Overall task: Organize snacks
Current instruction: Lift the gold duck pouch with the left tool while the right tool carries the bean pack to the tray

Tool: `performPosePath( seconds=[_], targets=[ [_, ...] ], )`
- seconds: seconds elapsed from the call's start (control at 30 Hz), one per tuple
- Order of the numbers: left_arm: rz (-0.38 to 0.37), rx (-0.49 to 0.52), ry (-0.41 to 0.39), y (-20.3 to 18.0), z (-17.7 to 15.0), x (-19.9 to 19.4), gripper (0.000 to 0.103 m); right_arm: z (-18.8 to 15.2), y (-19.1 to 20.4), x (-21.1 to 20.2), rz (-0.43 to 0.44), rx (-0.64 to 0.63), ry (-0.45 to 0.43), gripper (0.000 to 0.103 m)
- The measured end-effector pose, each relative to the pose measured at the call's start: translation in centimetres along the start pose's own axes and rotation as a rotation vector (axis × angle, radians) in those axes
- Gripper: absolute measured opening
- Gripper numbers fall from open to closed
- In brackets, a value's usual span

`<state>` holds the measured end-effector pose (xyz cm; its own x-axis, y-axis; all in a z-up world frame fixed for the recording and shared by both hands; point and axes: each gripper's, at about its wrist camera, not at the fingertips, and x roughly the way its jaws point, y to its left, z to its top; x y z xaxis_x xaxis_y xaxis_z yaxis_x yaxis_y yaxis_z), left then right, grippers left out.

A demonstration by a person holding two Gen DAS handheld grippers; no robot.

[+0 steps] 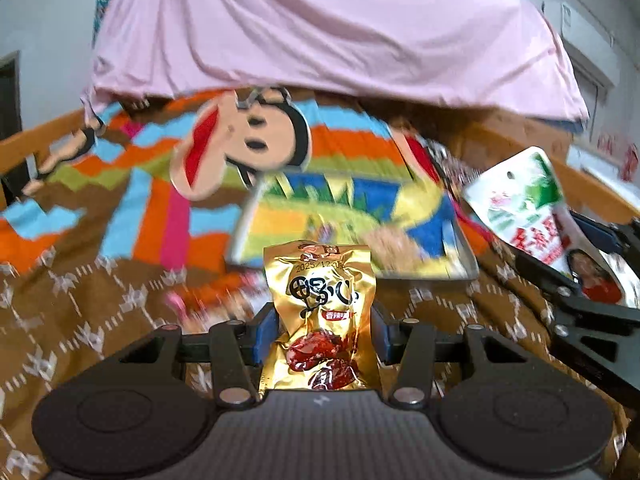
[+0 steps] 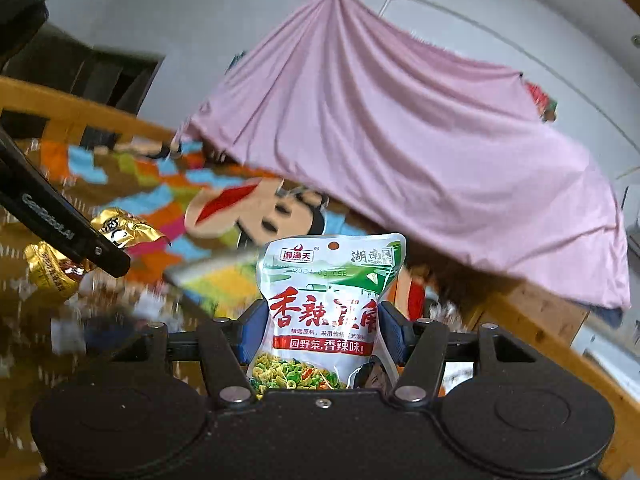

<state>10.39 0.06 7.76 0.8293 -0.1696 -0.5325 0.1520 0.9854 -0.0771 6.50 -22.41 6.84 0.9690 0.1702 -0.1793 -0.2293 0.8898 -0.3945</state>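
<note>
Gold snack packet (image 1: 320, 312) upright between the left gripper (image 1: 320, 336) fingers (image 1: 265, 334)

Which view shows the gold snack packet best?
The left wrist view: the gold snack packet stands front-on between the left gripper pads. The right wrist view shows it small, blurred, partly behind that gripper.

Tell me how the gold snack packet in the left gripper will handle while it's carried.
The gold packet looks crinkly and soft, so it will probably flex rather than stay stiff. Its glossy foil may be slippery against the left gripper pads. It stands upright unsupported, suggesting it is light.
</note>
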Motion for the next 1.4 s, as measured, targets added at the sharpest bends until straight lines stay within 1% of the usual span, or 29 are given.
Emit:
performPosePath(
  seconds=[0.13, 0.27, 0.33, 0.43, 0.5, 0.57, 0.67, 0.8, 0.97, 1.07, 1.2, 1.4],
  targets=[
    [0.034, 0.026, -0.062, 1.0, 2.8, -0.5, 0.053, 2.7, -0.2, 0.7, 0.013, 0.008, -0.055, 0.062],
    [0.038, 0.062, -0.122, 1.5, 5.5, 0.4, 0.053, 5.1, -0.4, 2.7, 0.028, 0.033, -0.104, 0.062],
    [0.028, 0.088, -0.130, 1.9, 6.6, 1.4, 0.053, 5.9, -0.4, 4.7, 0.037, 0.054, -0.108, 0.062],
    [0.029, 0.141, -0.128, 1.9, 8.3, 3.9, 0.053, 6.3, -0.3, 8.6, 0.063, 0.085, -0.098, 0.062],
    [0.035, 0.165, -0.127, 2.1, 9.0, 6.0, 0.053, 6.2, -0.1, 11.4, 0.062, 0.088, -0.099, 0.062],
    [0.042, 0.168, -0.120, 2.4, 9.3, 8.4, 0.052, 5.7, -0.1, 13.8, 0.055, 0.104, -0.091, 0.062],
    [0.040, 0.143, -0.101, 3.0, 9.5, 12.2, 0.052, 4.5, -0.4, 16.6, 0.042, 0.132, -0.057, 0.062],
    [0.022, 0.081, -0.085, 3.2, 8.9, 16.8, 0.053, 2.8, -0.6, 19.6, 0.030, 0.105, -0.009, 0.062],
    [0.003, 0.045, -0.050, 3.7, 7.6, 21.1, 0.052, 1.1, -0.5, 22.5, 0.025, 0.103, 0.070, 0.062],
    [0.001, 0.033, -0.028, 4.1, 6.6, 22.8, 0.053, 0.2, 0.0, 24.0, 0.036, 0.108, 0.124, 0.063],
    [-0.011, 0.010, -0.001, 4.8, 5.6, 24.2, 0.053, -0.9, 1.2, 25.2, 0.058, 0.062, 0.172, 0.063],
    [-0.018, 0.042, 0.023, 4.8, 4.4, 25.1, 0.053, -2.1, 2.4, 26.5, 0.079, 0.051, 0.228, 0.063]
  ],
)
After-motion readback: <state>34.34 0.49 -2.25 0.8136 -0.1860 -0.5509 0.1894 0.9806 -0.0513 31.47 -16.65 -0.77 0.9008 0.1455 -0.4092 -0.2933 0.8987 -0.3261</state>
